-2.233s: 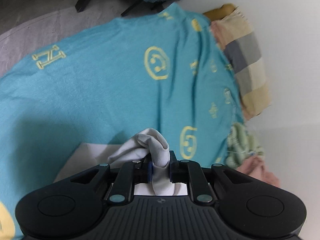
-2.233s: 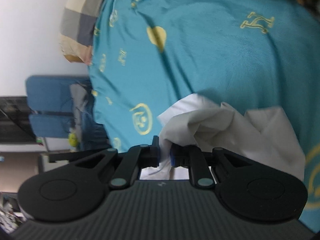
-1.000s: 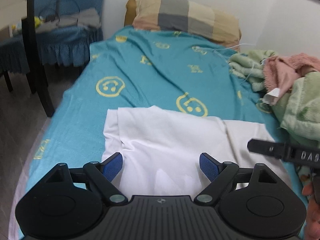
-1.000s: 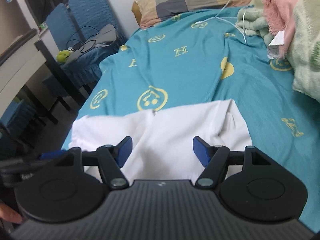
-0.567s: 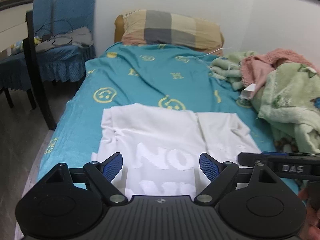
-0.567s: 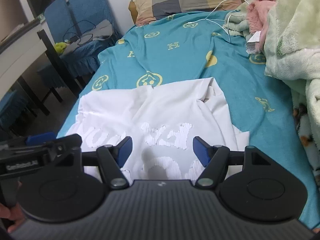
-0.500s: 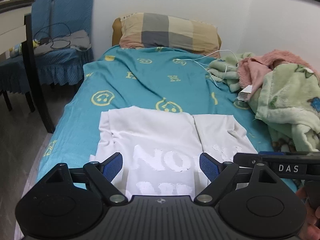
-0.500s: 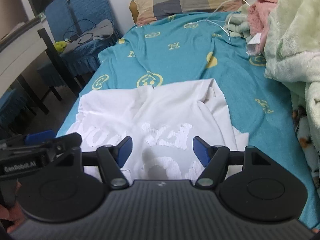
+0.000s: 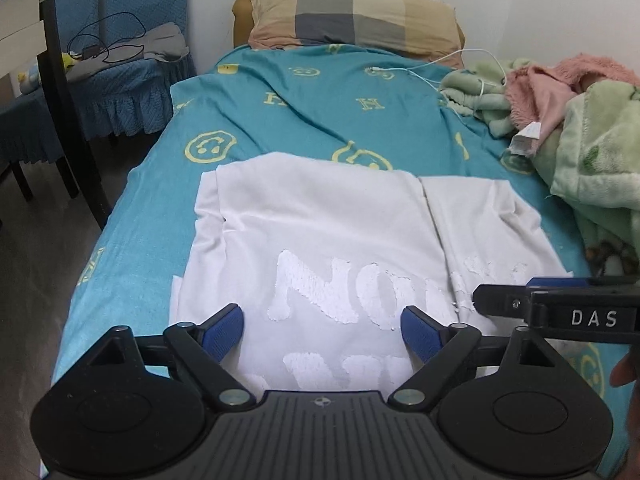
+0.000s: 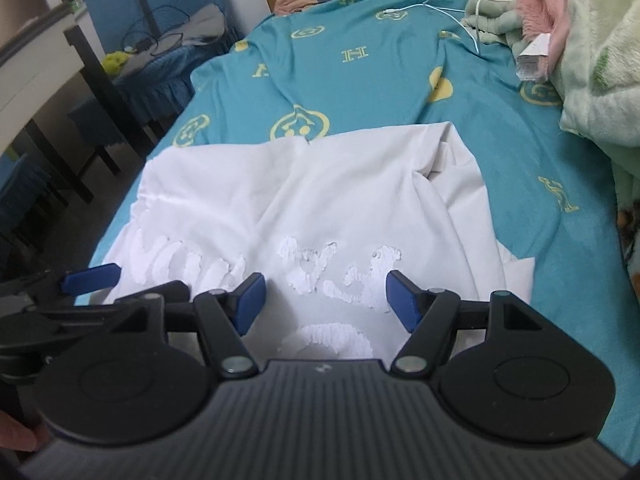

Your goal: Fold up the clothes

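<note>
A white T-shirt with raised white lettering lies spread on the teal bedsheet; it also shows in the right wrist view, with a fold at its far right corner. My left gripper is open and empty above the shirt's near edge. My right gripper is open and empty above the shirt's near part. The right gripper's side shows at the right of the left wrist view; the left gripper's blue fingertip shows at the left of the right wrist view.
A checked pillow lies at the head of the bed. Green and pink blankets are piled along the right side, with a white cable beside them. A blue-covered chair and a dark table leg stand left of the bed.
Both grippers let go of the white shirt and opened. They drew back toward the foot of the bed, so more of the shirt and its lettering shows.
</note>
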Available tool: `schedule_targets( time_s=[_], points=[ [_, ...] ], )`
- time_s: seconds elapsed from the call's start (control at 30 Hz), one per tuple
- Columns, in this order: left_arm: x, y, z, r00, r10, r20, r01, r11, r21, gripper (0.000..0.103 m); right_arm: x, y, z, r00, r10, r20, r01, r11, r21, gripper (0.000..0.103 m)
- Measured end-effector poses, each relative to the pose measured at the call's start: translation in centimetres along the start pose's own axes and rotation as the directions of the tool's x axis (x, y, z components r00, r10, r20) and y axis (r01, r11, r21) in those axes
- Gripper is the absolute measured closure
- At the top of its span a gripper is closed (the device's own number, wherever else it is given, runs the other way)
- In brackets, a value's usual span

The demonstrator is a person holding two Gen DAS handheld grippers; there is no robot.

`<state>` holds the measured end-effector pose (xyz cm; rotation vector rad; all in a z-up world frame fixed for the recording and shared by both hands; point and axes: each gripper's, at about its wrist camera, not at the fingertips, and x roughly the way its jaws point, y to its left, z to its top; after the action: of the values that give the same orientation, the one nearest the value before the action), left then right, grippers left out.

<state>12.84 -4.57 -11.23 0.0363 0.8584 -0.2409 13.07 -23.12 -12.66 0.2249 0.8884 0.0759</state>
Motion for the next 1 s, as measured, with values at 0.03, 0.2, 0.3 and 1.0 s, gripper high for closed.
schedule_targets(
  time_s=[0.03, 0.2, 0.3, 1.0],
  points=[
    [0.1, 0.1, 0.1, 1.0, -0.001, 0.0, 0.001, 1.0, -0.005, 0.014, 0.0, 0.1, 0.0, 1.0, -0.005, 0.001, 0.005, 1.0, -0.005, 0.033],
    [-1.2, 0.3, 0.7, 1.0, 0.019, 0.022, -0.018, 0.999, -0.043, 0.014, -0.5, 0.5, 0.3, 1.0, -0.016, 0.014, 0.016, 1.0, -0.011, 0.034],
    [-3.5, 0.3, 1.1, 0.998, 0.011, 0.057, -0.005, 0.996, -0.095, 0.014, -1.7, 0.7, 0.5, 0.999, -0.008, 0.045, 0.009, 1.0, -0.009, 0.034],
    [0.0, 8.3, -5.0, 0.944, -0.33, 0.003, 0.178, 0.5, -0.847, 0.017, -4.6, -4.2, 0.9, 0.913, 0.385, 0.136, -0.402, 0.786, 0.471, 0.033]
  ],
)
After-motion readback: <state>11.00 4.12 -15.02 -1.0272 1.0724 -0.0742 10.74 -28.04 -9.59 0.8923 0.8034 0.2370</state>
